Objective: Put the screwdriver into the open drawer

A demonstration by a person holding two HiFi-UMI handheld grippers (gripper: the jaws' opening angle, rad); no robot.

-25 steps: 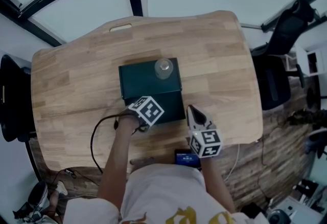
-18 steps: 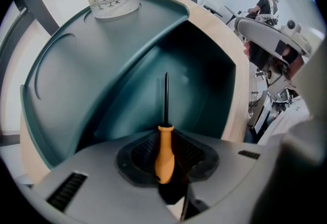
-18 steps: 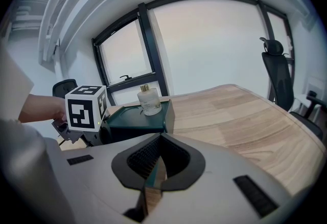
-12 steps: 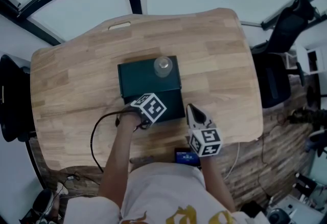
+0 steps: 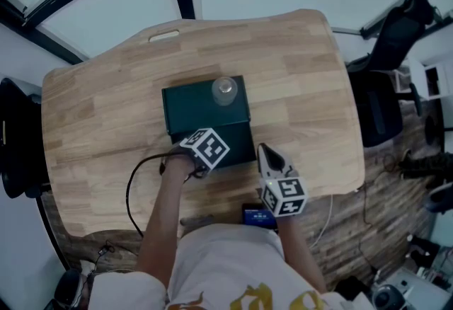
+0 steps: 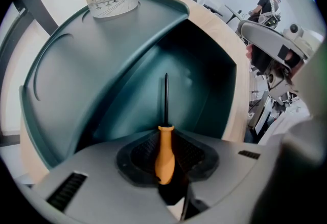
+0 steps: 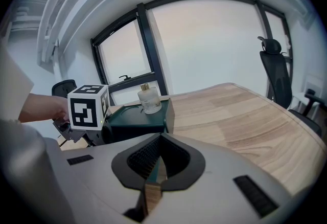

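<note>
The screwdriver [image 6: 164, 150] has an orange handle and a thin dark shaft. My left gripper [image 6: 164, 160] is shut on the handle, and the shaft points forward into the open drawer [image 6: 200, 90] of the dark green cabinet [image 5: 202, 107]. In the head view the left gripper [image 5: 205, 149] sits over the drawer [image 5: 237, 140] at the cabinet's front. My right gripper [image 5: 267, 157] hangs just right of the drawer, shut with nothing in it. The right gripper view shows its jaws [image 7: 153, 172] closed and the cabinet [image 7: 138, 118] to the left ahead.
A clear bottle [image 5: 225, 91] stands on the cabinet top. A black cable [image 5: 134, 181] loops on the wooden table [image 5: 304, 89] at the left. A small blue device [image 5: 258, 217] lies at the table's near edge. An office chair [image 5: 393, 39] stands off the right side.
The left gripper with the screwdriver has shifted slightly right, over the drawer. The right gripper has hardly moved.
</note>
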